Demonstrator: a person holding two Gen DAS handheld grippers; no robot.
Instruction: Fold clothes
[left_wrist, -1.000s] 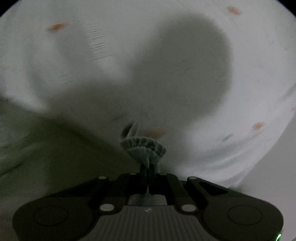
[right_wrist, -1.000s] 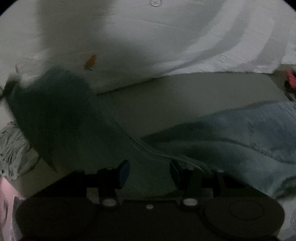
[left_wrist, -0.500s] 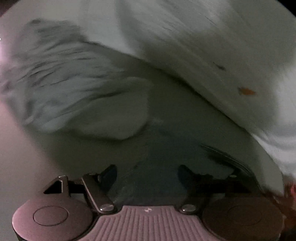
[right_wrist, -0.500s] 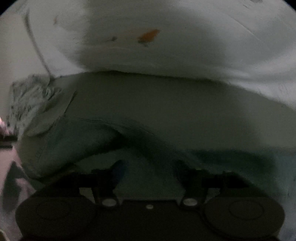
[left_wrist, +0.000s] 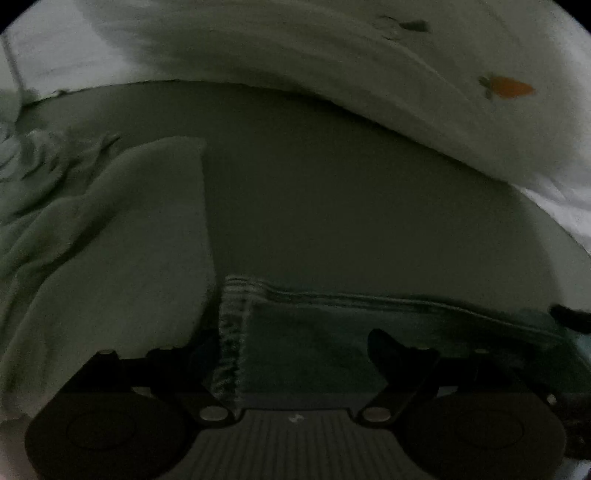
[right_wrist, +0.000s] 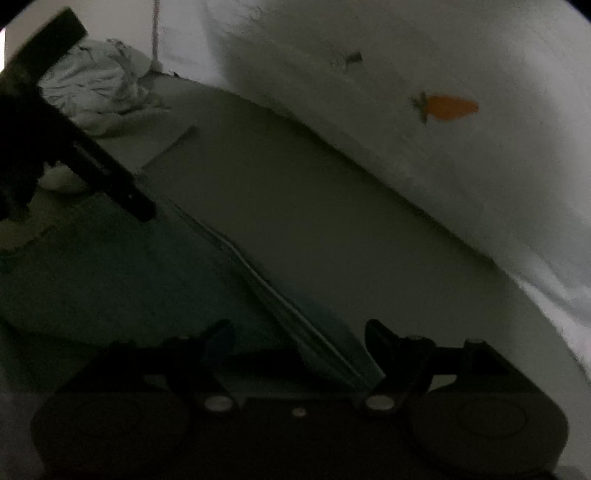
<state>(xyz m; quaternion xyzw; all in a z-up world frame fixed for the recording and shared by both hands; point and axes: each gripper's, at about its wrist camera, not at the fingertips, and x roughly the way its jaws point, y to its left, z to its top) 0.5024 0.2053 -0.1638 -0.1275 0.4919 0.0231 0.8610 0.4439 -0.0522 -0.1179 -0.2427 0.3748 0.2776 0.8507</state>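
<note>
Both grippers hung over the denim garment (left_wrist: 369, 332) on the grey surface (left_wrist: 332, 184). The left gripper (left_wrist: 291, 354) stood apart; the right gripper (right_wrist: 299, 347) had just been opening, nothing clamped. Beyond lay carrot-print bedding (right_wrist: 443, 166).

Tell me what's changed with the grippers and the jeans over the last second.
The left gripper was clamped on a bunched bit of fabric; it has let go and its jaws stand open over the jeans, now lying flat. The right gripper has just been opening its jaws, the jeans' seam lying loose between them. The white carrot-print bedding and the crumpled grey garment stay put.
</note>
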